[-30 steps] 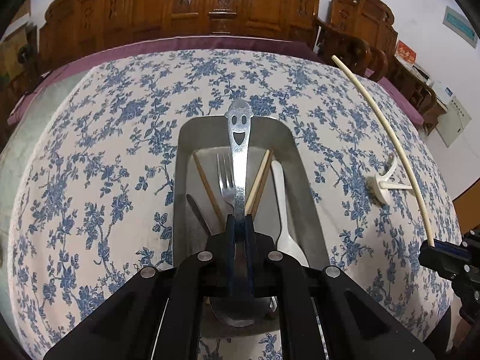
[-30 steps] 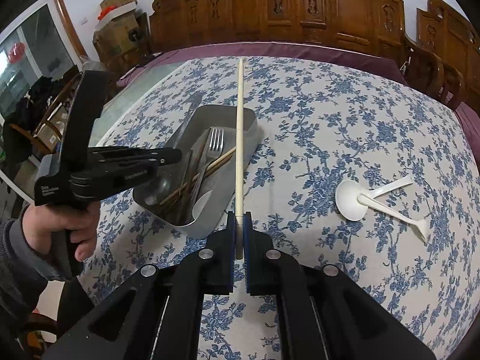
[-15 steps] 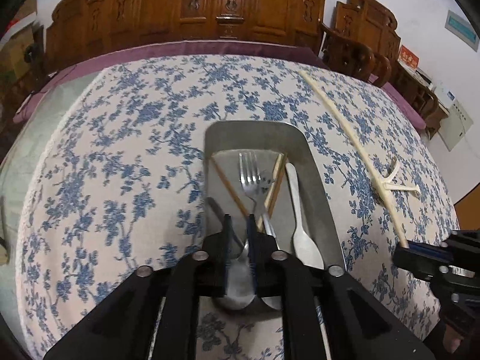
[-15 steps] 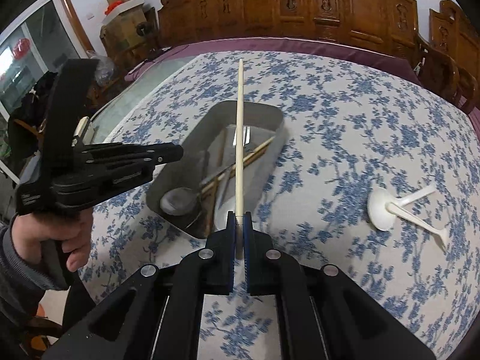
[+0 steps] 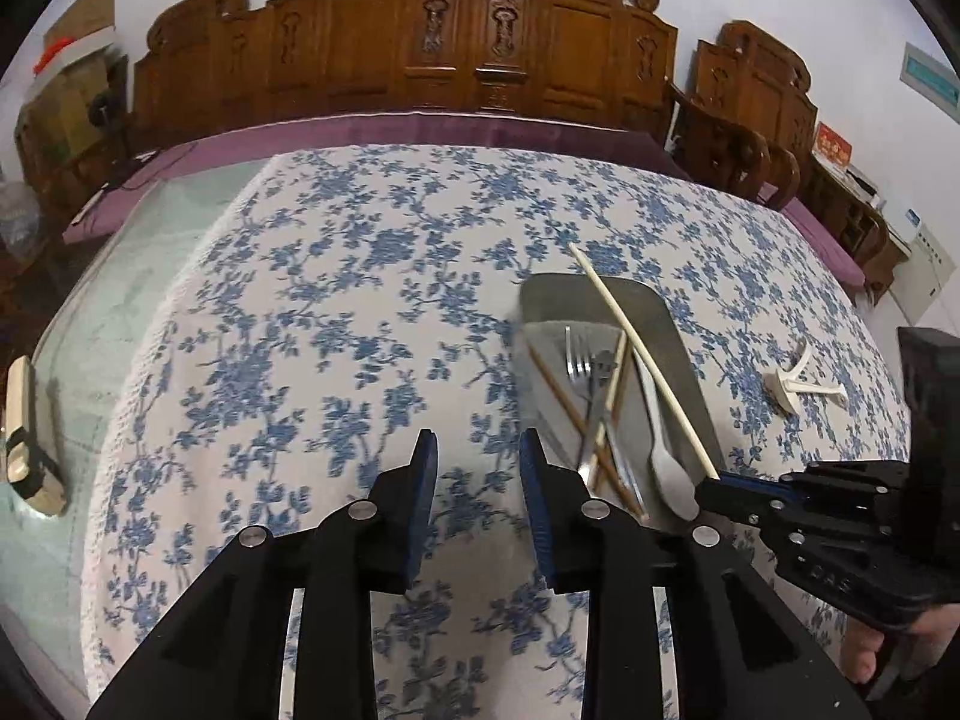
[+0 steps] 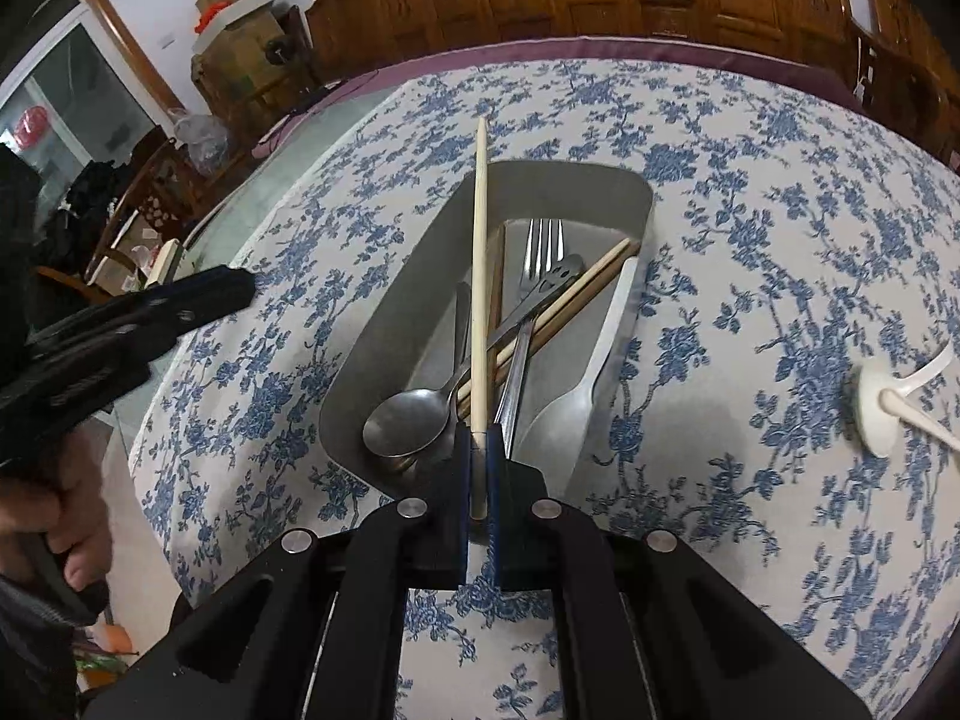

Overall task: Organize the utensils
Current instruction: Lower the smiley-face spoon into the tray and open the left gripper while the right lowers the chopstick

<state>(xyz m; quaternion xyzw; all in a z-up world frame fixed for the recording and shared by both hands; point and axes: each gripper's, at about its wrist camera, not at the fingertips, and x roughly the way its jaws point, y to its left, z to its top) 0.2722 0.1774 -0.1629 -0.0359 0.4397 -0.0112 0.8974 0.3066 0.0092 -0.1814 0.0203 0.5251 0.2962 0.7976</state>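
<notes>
- Left wrist view: left gripper (image 5: 474, 456) spread wide, empty, poised over bare floral tablecloth (image 5: 312, 324) just left of the metal tray (image 5: 684, 354).
- Same view: tray holding a fork (image 5: 579, 360), wooden chopsticks (image 5: 612, 402), a white spoon (image 5: 660, 438) and further metal cutlery, overlapping near the middle.
- Same view: right gripper (image 5: 711, 483) entering from the right edge, pinching the near end of a pale chopstick (image 5: 636, 354); stick slanted across the tray, far tip projecting past the far rim. Contact with the tray contents not determinable here.
- Same view: two white plastic utensils (image 5: 792, 381) lying on the cloth, well apart from the tray on its right.
- Right wrist view: right gripper (image 6: 478, 450) pressed together on the pale chopstick (image 6: 479, 276), held at its near end, shaft running straight ahead over the metal tray (image 6: 600, 180).
- Same view: near tray end directly under the fingertips; metal spoon (image 6: 408, 423) bowl just left of them, fork (image 6: 543, 252) and crossed wooden chopsticks (image 6: 576, 294) just right of the shaft, white spoon (image 6: 570, 414) against the right wall.
- Same view: left gripper (image 6: 240, 288) visible at left, off the tray, jaw state not readable here.
- Step in hand, judged: placing the held chopstick into the tray.
- Next move, judged: lower until the shaft lies inside the walls, far tip pulled back within the far rim, then release. Risk: tip catching on the rim, stick left bridging the pile.
- Remaining, judged: white plastic utensils (image 6: 888, 408) on the cloth not yet collected.
</notes>
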